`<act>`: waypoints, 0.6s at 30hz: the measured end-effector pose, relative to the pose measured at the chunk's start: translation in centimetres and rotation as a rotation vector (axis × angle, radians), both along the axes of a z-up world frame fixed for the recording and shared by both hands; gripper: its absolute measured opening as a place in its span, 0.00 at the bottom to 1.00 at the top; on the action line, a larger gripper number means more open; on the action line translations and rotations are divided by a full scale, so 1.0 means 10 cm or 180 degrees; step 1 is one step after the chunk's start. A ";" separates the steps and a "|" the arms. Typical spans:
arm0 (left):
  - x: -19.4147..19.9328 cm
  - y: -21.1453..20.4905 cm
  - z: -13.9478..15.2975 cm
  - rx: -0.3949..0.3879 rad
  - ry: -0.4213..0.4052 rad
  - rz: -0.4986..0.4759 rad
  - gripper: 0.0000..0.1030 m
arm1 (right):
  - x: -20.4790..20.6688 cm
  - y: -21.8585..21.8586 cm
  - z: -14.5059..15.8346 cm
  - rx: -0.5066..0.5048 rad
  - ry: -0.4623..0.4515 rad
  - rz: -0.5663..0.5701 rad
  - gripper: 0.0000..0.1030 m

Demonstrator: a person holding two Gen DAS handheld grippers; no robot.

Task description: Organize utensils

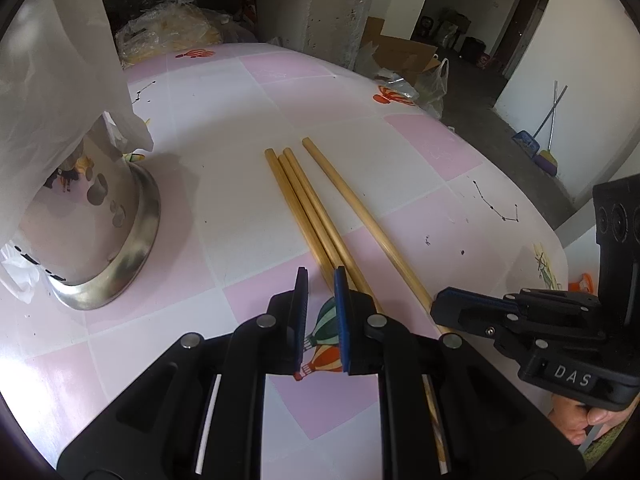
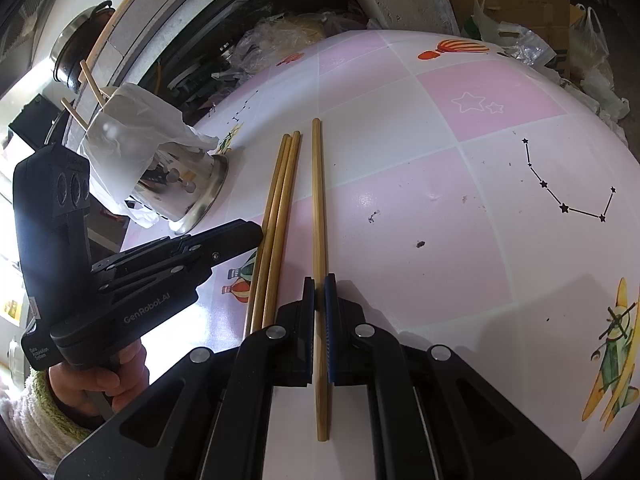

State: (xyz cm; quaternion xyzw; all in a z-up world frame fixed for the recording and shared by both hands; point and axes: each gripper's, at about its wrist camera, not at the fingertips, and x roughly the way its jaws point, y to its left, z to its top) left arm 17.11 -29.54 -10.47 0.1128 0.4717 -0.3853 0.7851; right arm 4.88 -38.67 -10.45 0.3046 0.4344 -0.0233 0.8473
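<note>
Right gripper (image 2: 319, 292) clamps the lone chopstick (image 2: 318, 200); left gripper (image 1: 320, 280), nearly closed, holds nothing; holder (image 1: 100, 220) at 10 o'clock.

The desk (image 2: 460, 152) wears a pink-and-white checked cover printed with hot-air balloons, stars and a small aeroplane. Beyond the desk's far edge lie crumpled plastic bags (image 1: 172, 28) and flattened cardboard boxes (image 1: 400, 54) — the boxes off its far right corner. Farther right of the desk, a broom and dustpan (image 1: 538, 148) lean against a white wall.
</note>
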 end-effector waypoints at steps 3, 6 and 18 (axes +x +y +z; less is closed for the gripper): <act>0.04 -0.01 0.00 0.0029 0.0008 0.0060 0.12 | 0.00 0.00 0.00 -0.0001 -0.0001 0.0000 0.05; 0.06 0.02 -0.02 0.0076 0.0028 0.0110 0.11 | 0.00 0.00 0.00 0.0004 0.0000 0.0001 0.05; 0.07 0.19 -0.03 0.0129 0.0024 0.0166 0.03 | 0.01 0.00 0.00 0.0018 0.0003 0.0005 0.05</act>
